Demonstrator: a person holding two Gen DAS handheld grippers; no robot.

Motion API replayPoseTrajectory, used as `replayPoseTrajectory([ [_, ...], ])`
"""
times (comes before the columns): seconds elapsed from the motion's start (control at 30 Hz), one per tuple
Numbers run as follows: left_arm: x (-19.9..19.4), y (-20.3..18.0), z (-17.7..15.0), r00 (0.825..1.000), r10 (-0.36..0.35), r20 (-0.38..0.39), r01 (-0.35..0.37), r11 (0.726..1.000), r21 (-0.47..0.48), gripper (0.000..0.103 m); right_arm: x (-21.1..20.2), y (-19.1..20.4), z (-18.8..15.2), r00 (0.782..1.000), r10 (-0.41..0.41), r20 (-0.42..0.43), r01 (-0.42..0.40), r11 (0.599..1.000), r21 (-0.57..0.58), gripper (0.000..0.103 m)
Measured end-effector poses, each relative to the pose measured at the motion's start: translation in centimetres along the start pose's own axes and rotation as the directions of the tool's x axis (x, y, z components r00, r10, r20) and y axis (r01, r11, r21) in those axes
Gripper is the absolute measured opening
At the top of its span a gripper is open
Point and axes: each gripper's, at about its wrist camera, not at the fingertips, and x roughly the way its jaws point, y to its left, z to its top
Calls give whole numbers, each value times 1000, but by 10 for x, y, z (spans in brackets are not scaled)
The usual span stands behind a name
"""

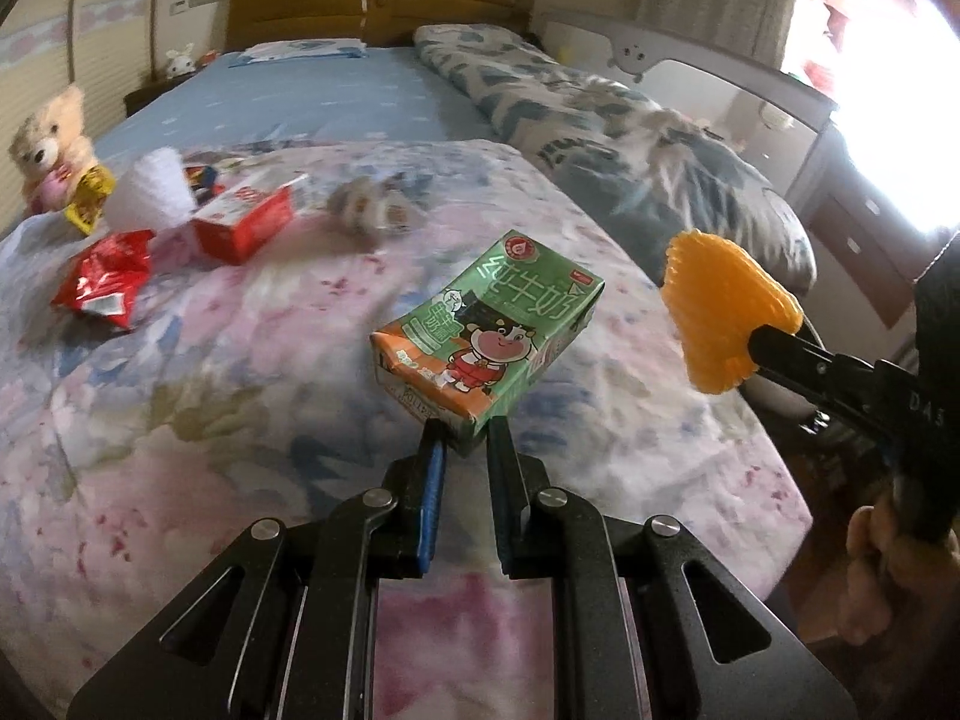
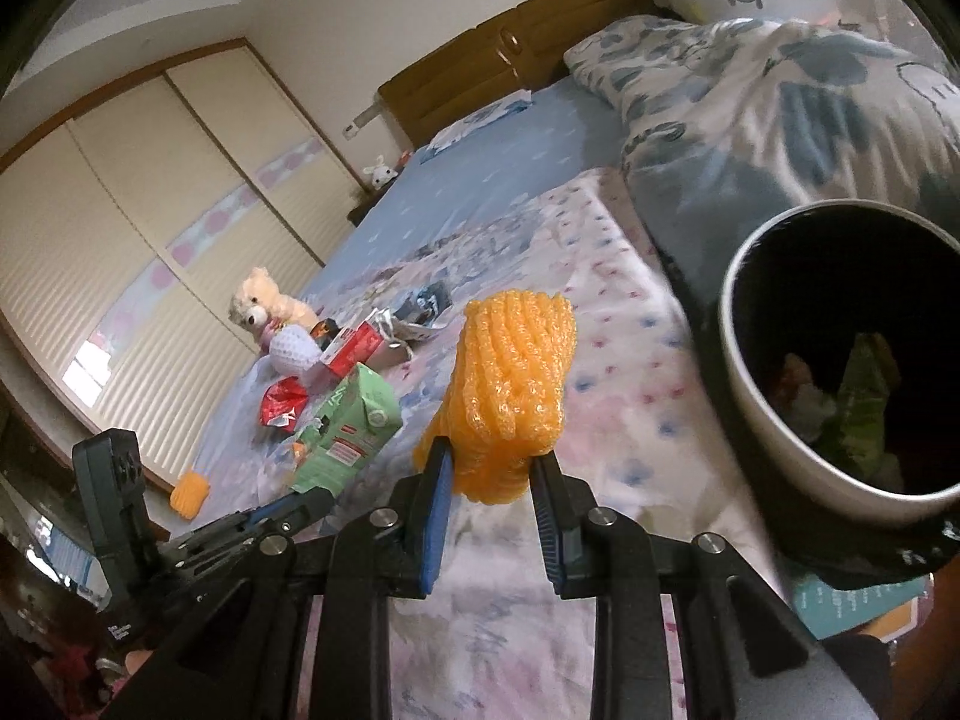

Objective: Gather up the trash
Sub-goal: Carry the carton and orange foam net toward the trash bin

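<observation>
A green milk carton (image 1: 486, 336) hangs above the floral bedspread (image 1: 240, 420), and my left gripper (image 1: 465, 438) is shut on its lower corner. To its right, my right gripper (image 1: 757, 343) holds an orange foam fruit net (image 1: 726, 318). In the right wrist view, my right gripper (image 2: 489, 462) is shut on the net (image 2: 510, 384), which stands upright between the blue pads. The left gripper (image 2: 309, 498) with the carton (image 2: 348, 426) is lower left. A grey trash bin (image 2: 774, 426) with a dark liner, holding some trash, stands close on the right.
More litter lies on the bed's far left: a red wrapper (image 1: 105, 276), a red box (image 1: 246, 219), a white foam net (image 1: 153, 186), a yellow wrapper (image 1: 90, 198) and a crumpled grey wrapper (image 1: 372, 210). A teddy bear (image 1: 51, 144) sits there. A folded quilt (image 1: 630, 138) lies right.
</observation>
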Motion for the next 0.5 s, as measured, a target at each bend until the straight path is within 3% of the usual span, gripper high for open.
replayPoseTrajectory([
  [0.5,4,-66,7,998,-70,-5,70,991,110,12,-45,-39,0,996,-62,71,58,997,59,26],
])
